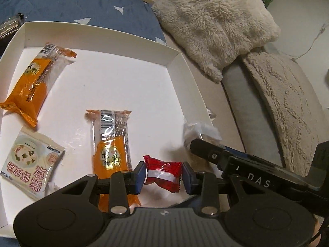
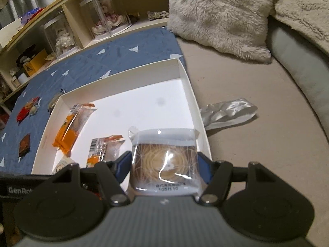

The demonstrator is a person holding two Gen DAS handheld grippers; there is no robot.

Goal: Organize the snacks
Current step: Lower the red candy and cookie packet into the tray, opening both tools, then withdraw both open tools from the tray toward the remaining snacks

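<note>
- The left gripper (image 1: 163, 174) is clenched on a red wrapped candy (image 1: 163, 171) above the white box's (image 1: 172, 58) near edge; it looks light and crinkly, best pinched across its body.
- The right gripper (image 2: 164, 167) grasps a clear-wrapped pastry (image 2: 165, 164) over the box's near right corner; it is probably soft and crushable.
- The pastry's underside stays hidden.

The far right part of the white box (image 2: 186, 76) floor lies bare, open from above. Two orange packets (image 1: 30, 80) (image 1: 114, 144) and a pale sachet (image 1: 30, 162) crowd its left and near side. A fluffy cushion (image 1: 216, 24) blocks beyond the far right wall.
</note>
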